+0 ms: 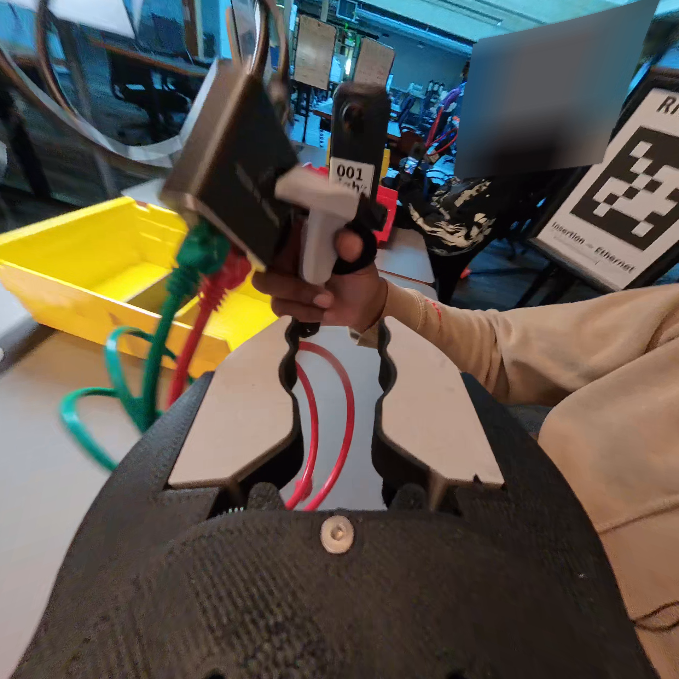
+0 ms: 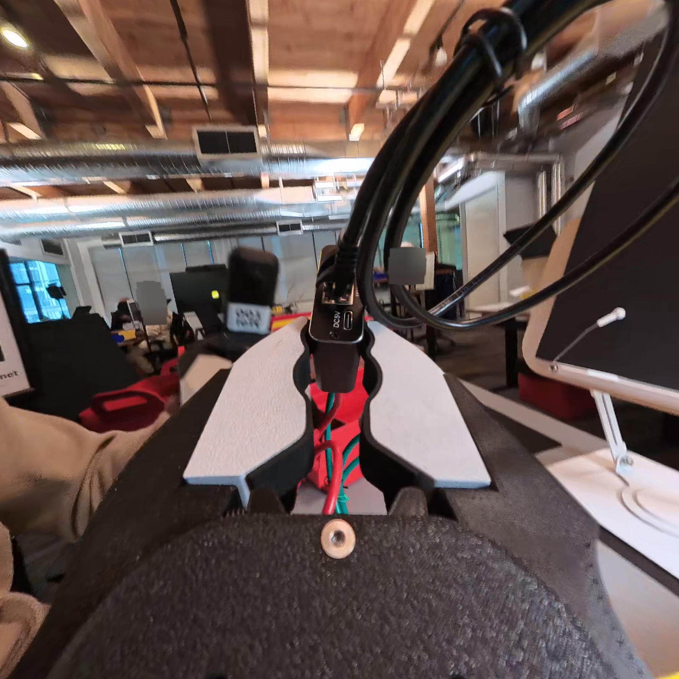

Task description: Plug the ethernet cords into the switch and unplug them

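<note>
From my left wrist view, my left gripper [image 1: 336,367] stands parted and empty; at eleven o'clock the switch [image 1: 235,176] hangs aloft, green cord [image 1: 161,330] and red cord [image 1: 194,330] plugged in. Right view: my right gripper [image 2: 336,352] clamps the switch [image 2: 336,330], black cord [image 2: 371,205] seated at twelve. I judge plugging done, unplugging left.

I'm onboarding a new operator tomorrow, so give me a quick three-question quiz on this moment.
1. True or false: the green cord and red cord are both plugged into the switch.
2. Which gripper holds the switch: A) left, B) right, C) neither?
3. Fill in: the left gripper is ____.

Key: 1 true. 2 B, the right gripper clamps the switch by its end. 3 open, holding nothing.
</note>
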`<move>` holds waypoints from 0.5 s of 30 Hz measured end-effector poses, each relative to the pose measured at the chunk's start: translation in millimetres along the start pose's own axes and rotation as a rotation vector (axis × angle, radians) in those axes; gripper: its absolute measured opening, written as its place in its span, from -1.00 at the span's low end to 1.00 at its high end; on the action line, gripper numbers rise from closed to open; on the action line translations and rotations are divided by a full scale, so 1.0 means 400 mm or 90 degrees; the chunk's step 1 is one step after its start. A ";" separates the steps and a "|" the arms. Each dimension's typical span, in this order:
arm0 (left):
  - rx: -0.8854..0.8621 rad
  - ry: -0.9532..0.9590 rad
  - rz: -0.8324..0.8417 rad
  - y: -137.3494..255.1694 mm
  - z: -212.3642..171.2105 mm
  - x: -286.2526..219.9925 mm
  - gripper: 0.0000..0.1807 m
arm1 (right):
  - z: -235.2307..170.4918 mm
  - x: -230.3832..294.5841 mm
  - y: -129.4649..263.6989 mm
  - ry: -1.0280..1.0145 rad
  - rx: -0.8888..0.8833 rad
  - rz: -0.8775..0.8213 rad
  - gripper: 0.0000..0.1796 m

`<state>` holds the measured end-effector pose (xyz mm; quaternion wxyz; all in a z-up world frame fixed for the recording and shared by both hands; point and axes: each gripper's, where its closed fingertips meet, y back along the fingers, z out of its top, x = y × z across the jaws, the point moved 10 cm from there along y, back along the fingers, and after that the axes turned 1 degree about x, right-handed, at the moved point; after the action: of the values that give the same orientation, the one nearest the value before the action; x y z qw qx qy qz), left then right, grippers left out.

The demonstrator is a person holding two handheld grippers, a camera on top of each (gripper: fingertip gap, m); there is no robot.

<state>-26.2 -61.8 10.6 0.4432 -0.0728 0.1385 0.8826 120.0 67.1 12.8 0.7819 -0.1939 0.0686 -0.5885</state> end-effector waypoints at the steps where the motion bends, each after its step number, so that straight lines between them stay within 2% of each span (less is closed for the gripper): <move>1: -0.007 0.029 -0.013 -0.029 -0.014 0.005 -0.52 | 0.007 0.008 0.001 0.008 -0.021 0.005 -0.73; 5: -0.165 0.171 -0.070 -0.058 -0.024 0.018 -0.51 | 0.012 0.031 0.001 0.043 -0.057 0.022 -0.73; 8: -0.284 0.259 -0.098 -0.039 -0.025 0.032 -0.62 | 0.001 0.030 -0.002 0.037 -0.079 0.034 -0.72; 15: -0.405 0.281 -0.075 -0.004 -0.030 0.054 -0.64 | -0.010 0.007 0.014 0.006 -0.116 0.011 -0.72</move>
<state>-37.5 -48.1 -6.6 0.4078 -0.4024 -0.0545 0.8178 124.5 65.0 7.4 0.7656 -0.2607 0.1274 -0.5741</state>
